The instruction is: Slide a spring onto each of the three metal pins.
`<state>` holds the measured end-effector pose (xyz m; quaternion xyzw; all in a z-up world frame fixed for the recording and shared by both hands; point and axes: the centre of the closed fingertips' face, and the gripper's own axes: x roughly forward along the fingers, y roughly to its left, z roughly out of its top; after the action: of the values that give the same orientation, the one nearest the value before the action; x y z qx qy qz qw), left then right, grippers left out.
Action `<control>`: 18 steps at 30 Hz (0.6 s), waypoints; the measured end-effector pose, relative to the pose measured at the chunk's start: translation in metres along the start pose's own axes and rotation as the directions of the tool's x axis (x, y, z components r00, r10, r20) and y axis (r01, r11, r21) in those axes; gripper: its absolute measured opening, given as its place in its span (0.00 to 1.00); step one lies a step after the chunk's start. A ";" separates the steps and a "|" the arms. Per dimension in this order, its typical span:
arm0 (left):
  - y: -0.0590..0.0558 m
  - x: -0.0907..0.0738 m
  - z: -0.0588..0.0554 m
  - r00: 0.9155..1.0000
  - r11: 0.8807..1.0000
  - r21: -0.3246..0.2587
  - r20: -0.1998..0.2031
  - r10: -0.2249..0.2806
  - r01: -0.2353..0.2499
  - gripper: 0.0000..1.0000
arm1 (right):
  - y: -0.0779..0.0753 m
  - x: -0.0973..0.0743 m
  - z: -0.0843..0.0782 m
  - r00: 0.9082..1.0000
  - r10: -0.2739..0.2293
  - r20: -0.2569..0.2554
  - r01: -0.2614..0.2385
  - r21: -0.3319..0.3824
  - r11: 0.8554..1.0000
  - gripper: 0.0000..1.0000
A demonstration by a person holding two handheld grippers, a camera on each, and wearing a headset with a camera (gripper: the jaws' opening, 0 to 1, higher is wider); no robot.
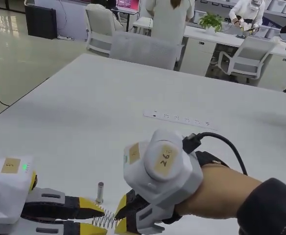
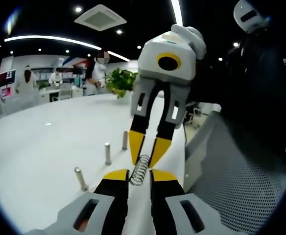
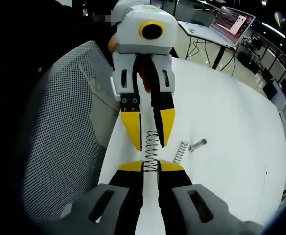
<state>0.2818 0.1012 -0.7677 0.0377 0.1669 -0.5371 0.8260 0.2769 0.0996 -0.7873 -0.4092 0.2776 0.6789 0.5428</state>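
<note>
Observed: a spring (image 3: 152,149) spans between the two tools, low over the table (image 1: 133,98). The right gripper (image 3: 151,168) has its jaws drawn narrow, and the coil's near end touches both tips, so it is judged to be pinching that end. The left gripper (image 2: 140,177) brackets the opposite end with its jaws also set narrow. A slight gap shows on either side of the coil there, so whether this tool presses it cannot be told. Ahead of the left gripper's jaws and off to their left stand three bare pins: nearest pin (image 2: 80,177), middle pin (image 2: 107,153) and farthest pin (image 2: 124,140). Recommendation: one tool alone should carry the spring. It should grip lightly at one end only, so the coils are not crushed and the bore at the free end is left open. The coil axis should be brought upright over a pin top before lowering, since a tilted coil is likely to snag. Limitations: in the head view the frame edge cuts off the left gripper's lower jaw and part of the coil. In the right gripper view a loose spring (image 3: 180,151) lies just beside a pin (image 3: 198,144), to the right of that gripper's tips. Whether the two touch, and which of the three pins this is, cannot be settled.
</note>
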 end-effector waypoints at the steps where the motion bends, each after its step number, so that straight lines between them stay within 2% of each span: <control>1: 0.000 0.000 0.000 1.000 1.000 0.001 -0.001 0.001 -0.001 0.09 | 0.000 0.000 0.000 1.000 -0.001 0.000 0.001 -0.003 1.000 0.07; 10: -0.003 0.001 -0.001 1.000 1.000 -0.014 0.001 -0.015 0.015 0.03 | -0.001 -0.001 0.000 1.000 -0.007 0.005 0.007 -0.023 1.000 0.08; 18: -0.003 -0.001 -0.001 1.000 0.999 -0.028 0.001 -0.020 0.020 0.03 | -0.002 -0.001 0.003 1.000 -0.004 0.017 0.004 0.025 1.000 0.08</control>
<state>0.2788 0.1006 -0.7680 0.0243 0.1746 -0.5429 0.8211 0.2780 0.1017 -0.7849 -0.3971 0.2810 0.6777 0.5515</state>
